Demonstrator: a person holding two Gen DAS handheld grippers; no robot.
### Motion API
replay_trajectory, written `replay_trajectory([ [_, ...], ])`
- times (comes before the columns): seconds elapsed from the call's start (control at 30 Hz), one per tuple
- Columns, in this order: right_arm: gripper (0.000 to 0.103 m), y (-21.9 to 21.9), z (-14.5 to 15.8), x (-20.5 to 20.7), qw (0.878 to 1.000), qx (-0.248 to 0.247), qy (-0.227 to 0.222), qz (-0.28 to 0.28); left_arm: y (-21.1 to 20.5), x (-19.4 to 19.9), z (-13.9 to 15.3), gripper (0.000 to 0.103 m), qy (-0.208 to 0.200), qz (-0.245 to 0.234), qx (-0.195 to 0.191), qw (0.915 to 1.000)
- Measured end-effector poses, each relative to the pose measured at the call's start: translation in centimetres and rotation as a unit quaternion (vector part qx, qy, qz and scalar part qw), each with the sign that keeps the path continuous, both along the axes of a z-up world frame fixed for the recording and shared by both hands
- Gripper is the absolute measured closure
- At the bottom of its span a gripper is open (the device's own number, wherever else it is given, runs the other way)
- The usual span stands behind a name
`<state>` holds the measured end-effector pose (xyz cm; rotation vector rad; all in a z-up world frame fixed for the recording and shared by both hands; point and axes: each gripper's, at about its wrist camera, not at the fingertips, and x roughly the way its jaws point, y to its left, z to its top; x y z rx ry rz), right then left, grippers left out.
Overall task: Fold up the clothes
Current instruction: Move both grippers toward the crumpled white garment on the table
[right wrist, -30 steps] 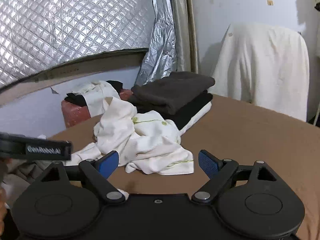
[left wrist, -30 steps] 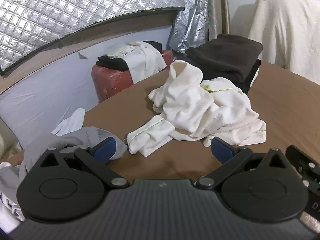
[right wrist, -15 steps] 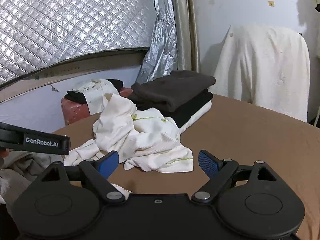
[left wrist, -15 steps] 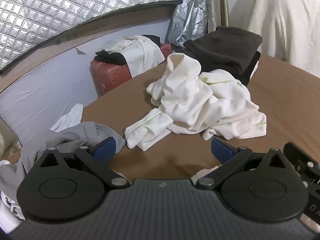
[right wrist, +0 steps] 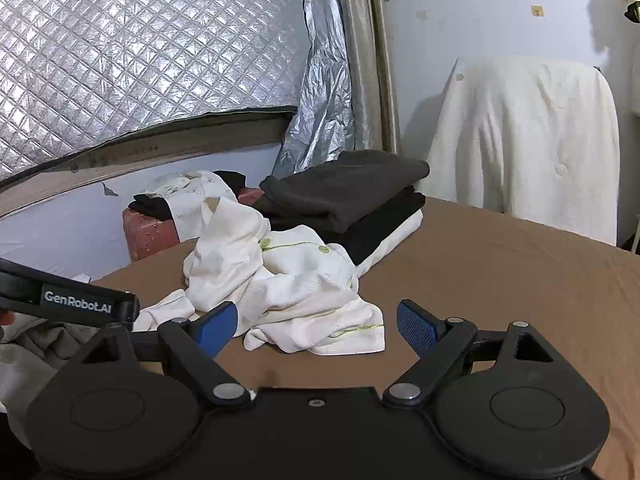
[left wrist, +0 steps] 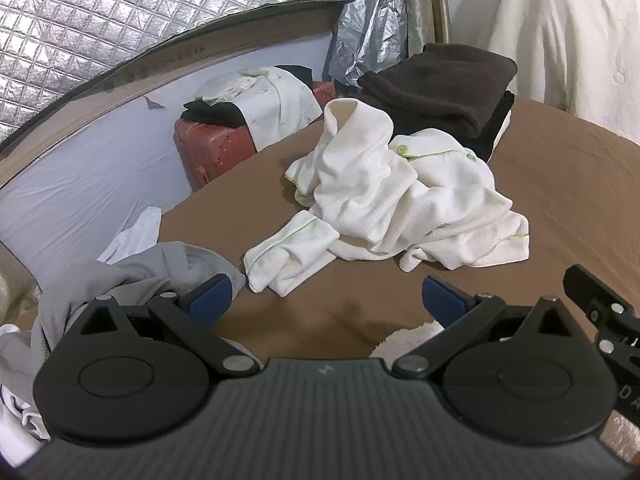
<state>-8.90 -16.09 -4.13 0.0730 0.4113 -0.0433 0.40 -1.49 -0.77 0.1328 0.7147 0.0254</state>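
A crumpled white garment with green trim lies in a heap on the brown bed cover; it also shows in the right wrist view. A stack of folded dark clothes sits behind it, also in the right wrist view. A grey garment lies at the bed's left edge. My left gripper is open and empty above the cover, short of the white heap. My right gripper is open and empty, just in front of the heap.
A red suitcase with clothes on top stands beside the bed by the wall. A chair draped in white cloth stands at the back right. A fluffy white item peeks out under my left gripper. Silver quilted foil covers the window.
Both grippers have drawn back and risen slightly from the white heap. A fluffy white item has come into view under the left gripper. Both stay open.
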Motion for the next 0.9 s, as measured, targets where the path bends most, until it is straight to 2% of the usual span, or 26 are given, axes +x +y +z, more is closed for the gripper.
replay_trajectory([
  [0.43,0.013,0.08,-0.44,-0.3,0.999,0.01,-0.019,0.045,-0.31,-0.1,-0.08,0.0,0.012,-0.003,0.006,0.9999],
  [0.6,0.01,0.05,-0.46,-0.56,0.996,0.036,-0.026,0.079,-0.2,-0.06,0.0,0.0,0.014,-0.002,0.006,0.9999],
  [0.9,0.01,0.32,-0.61,-0.44,0.996,0.031,-0.022,0.082,-0.04,0.01,-0.16,0.0,0.026,-0.005,0.003,0.9996],
])
